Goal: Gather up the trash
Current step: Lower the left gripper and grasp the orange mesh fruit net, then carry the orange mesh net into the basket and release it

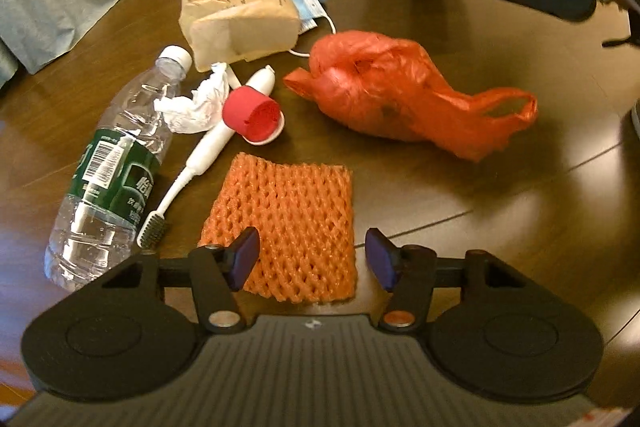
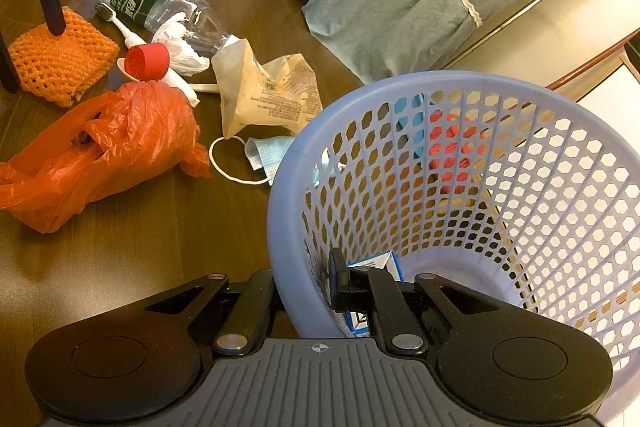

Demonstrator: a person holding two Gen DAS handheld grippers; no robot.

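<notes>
My left gripper (image 1: 312, 259) — fingers apart, straddling the near edge of the orange foam mesh sleeve (image 1: 286, 227), not yet closed.

Floor items, left to right:
- Clear crushed plastic water bottle with green label (image 1: 116, 163) — light, slick; I'd take it at the neck.
- White toothbrush (image 1: 208, 151) — stiff, thin.
- Crumpled white tissue (image 1: 192, 107) — soft.
- Red plastic cap (image 1: 254, 113) — rigid, rolls.
- Orange mesh sleeve — flat, square, springy, featherlight; I'd pinch one edge.
- Red plastic bag (image 1: 384, 95) — limp, bulging; handle loop best.

My right gripper (image 2: 320, 291) — clamped on the rim of the lavender perforated plastic basket (image 2: 520, 163), beside the pile.
</notes>
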